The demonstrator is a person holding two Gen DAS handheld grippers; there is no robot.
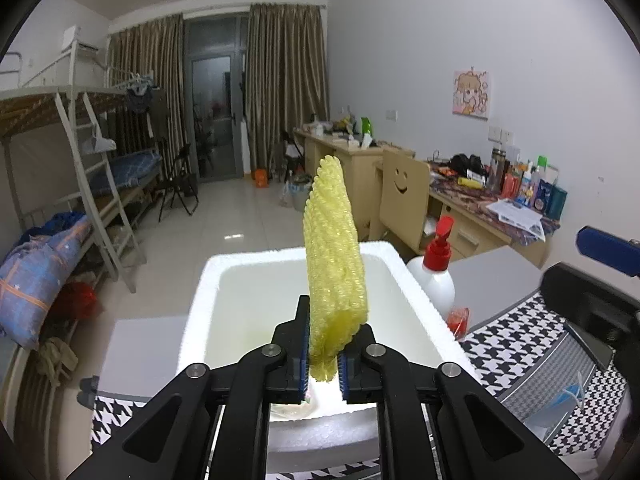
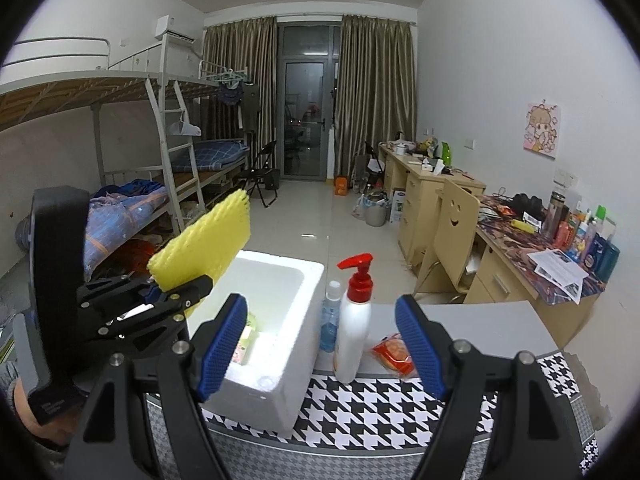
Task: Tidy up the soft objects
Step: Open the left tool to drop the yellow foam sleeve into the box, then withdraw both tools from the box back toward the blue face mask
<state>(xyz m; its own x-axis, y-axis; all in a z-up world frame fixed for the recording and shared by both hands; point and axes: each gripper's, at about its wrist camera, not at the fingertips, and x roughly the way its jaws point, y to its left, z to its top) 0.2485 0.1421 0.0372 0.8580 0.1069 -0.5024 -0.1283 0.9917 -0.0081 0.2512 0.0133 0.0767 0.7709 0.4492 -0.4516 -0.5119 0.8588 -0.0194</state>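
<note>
My left gripper [image 1: 323, 364] is clamped on the lower end of a yellow foam net sleeve [image 1: 334, 264], which stands nearly upright between the blue pads and leans a little right at the top. It hangs over the open white styrofoam box [image 1: 196, 312]. No earlier picture to compare, so I note only the grip: the pads are pressed against the foam on both sides.

From the right wrist view the same sleeve [image 2: 204, 246] shows flat and broad, held above the box's [image 2: 280, 376] near-left corner. Inside the box I can make out some light-coloured packets, too blurred to name.

My right gripper [image 2: 320, 346] stands wide open, nothing between its jaws — it points toward the table past the box's right side.

Just right of the box, on the grey table top [image 2: 480, 320]: a white pump bottle with a red head [image 2: 354, 320], a small clear bottle with blue liquid [image 2: 330, 322] right behind it, and a red-orange snack packet [image 2: 394, 354] lying flat. The bottle is close beside the box wall; whether they touch I cannot tell. A black-and-white houndstooth cloth [image 2: 380, 408] covers the near edge of the table.
</note>
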